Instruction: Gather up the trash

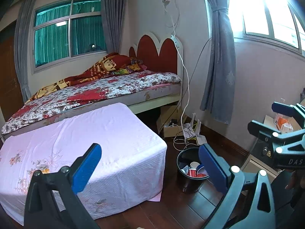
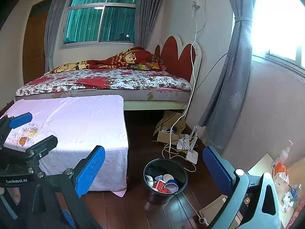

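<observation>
Round black bin (image 2: 165,179) of paper cups (image 2: 167,185) on dark wood floor.
Left gripper (image 1: 150,169) and right gripper (image 2: 154,173), ribbed blue pads, both gape wide, holding nothing, near a pink-clothed table (image 2: 76,126).

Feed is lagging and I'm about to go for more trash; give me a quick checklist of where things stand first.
1. Left claw empty, fingers spread: ok.
2. Right claw empty, fingers spread: ok.
3. Black trash bin upright on the wooden floor: ok.
4. Room left in the bin above the paper cups: ok, they sit below the rim.
5. White cable looped on the floor just behind the bin: not ok, snag risk.
6. Trash left on the pink-covered table: none visible; its far left edge cannot be seen.
</observation>
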The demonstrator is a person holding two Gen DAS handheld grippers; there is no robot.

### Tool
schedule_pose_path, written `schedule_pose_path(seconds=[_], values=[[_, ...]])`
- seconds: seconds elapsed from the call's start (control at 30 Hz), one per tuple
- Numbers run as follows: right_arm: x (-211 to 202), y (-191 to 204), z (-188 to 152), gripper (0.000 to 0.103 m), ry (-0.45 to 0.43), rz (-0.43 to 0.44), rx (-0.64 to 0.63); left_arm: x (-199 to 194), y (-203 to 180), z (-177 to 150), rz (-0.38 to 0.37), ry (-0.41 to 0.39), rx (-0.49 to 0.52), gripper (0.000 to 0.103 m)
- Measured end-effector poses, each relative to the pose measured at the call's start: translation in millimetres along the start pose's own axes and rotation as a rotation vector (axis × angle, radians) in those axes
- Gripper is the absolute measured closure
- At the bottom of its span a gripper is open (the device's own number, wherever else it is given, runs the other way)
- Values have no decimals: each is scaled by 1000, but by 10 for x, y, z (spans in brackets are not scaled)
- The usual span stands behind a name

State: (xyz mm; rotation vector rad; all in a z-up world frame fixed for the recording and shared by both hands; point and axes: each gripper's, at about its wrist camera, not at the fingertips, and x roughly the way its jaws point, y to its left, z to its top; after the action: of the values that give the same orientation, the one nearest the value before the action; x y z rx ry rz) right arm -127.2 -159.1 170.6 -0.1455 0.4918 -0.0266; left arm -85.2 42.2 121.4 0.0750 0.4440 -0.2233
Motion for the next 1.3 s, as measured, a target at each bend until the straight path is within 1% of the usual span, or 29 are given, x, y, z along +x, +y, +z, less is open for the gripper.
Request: schedule_pose_path(seconds=[0.63, 1.3], values=[[-10, -39, -49, 0, -2, 4, 9, 22, -113, 25, -5, 7, 22, 1], [10, -82, -86, 0, -3, 8, 20, 9, -133, 38, -12, 8, 31, 1]])
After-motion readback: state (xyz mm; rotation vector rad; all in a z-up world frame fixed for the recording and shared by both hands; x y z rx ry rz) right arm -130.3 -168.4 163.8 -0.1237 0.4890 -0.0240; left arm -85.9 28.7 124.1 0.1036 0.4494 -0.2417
